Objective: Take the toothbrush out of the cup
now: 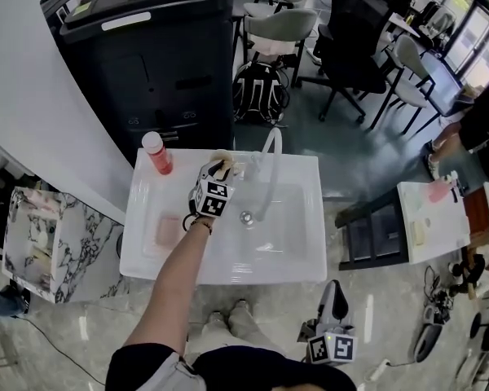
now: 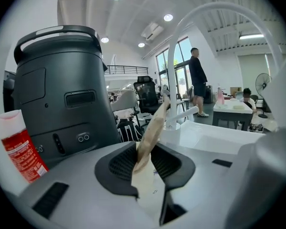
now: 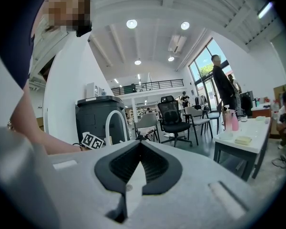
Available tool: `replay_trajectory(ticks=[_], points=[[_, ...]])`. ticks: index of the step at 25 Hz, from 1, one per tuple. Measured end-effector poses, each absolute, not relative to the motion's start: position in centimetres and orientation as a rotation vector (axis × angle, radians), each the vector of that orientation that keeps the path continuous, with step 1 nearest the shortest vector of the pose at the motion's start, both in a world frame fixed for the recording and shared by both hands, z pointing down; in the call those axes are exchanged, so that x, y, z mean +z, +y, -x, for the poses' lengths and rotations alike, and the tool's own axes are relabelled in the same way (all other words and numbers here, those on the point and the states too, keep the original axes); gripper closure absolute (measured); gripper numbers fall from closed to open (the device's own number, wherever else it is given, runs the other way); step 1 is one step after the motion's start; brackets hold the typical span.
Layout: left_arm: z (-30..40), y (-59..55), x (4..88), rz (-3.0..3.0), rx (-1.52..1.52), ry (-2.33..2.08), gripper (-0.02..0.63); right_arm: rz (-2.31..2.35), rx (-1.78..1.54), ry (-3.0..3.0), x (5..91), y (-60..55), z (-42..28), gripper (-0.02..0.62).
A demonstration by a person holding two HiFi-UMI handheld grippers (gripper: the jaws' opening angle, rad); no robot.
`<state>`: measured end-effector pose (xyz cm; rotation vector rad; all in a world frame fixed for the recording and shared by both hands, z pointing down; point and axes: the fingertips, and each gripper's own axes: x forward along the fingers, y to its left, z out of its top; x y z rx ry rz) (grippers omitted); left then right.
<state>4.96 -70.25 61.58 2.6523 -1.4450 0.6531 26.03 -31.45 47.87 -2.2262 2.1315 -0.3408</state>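
My left gripper (image 1: pixel 220 169) reaches over the back edge of the white sink (image 1: pixel 301 259), just left of the faucet. It is shut on a beige toothbrush (image 2: pixel 151 128); the flat handle stands between the two pads and leans up to the right. In the head view the toothbrush (image 1: pixel 222 163) shows only as a pale tip beyond the marker cube. The cup is hidden under the gripper in every view. My right gripper (image 1: pixel 336 293) hangs low by the person's right side, away from the sink, and its jaws (image 3: pixel 140 144) are shut with nothing between them.
A curved white faucet (image 1: pixel 269 165) rises just right of the left gripper. A red bottle (image 1: pixel 156 153) stands at the sink's back left corner and a pink soap bar (image 1: pixel 167 230) lies on its left ledge. A dark tall machine (image 1: pixel 147 55) stands behind the sink.
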Motion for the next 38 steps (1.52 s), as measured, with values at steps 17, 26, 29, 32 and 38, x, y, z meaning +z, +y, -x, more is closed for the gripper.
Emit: replay_trajectory(ticks=[17, 26, 29, 32, 38], points=[[-1.5, -70.8, 53.4, -2.699, 0.512, -1.602, 0.575, 2.135, -0.298, 2.188, 46.9, -31.5, -24.7, 0.593], [-1.8, -67.0, 46.5, -2.888, 0.456, -1.646, 0.577, 2.089, -0.257, 2.228, 46.1, -30.7, -24.1, 0.593], [-1.5, -65.4, 43.5, -2.931, 0.357, -1.633, 0.577, 2.069, -0.239, 2.237, 45.8, -30.5, -23.9, 0.592], [-0.6, -63.6, 40.7, -2.954, 0.249, -1.639, 0.577, 2.048, -0.227, 2.251, 45.7, -30.4, -23.5, 0.593], [1.8, -59.4, 36.0, -3.013, 0.128, -1.694, 0.577, 2.004, -0.203, 2.289, 45.6, -30.1, -22.6, 0.593]])
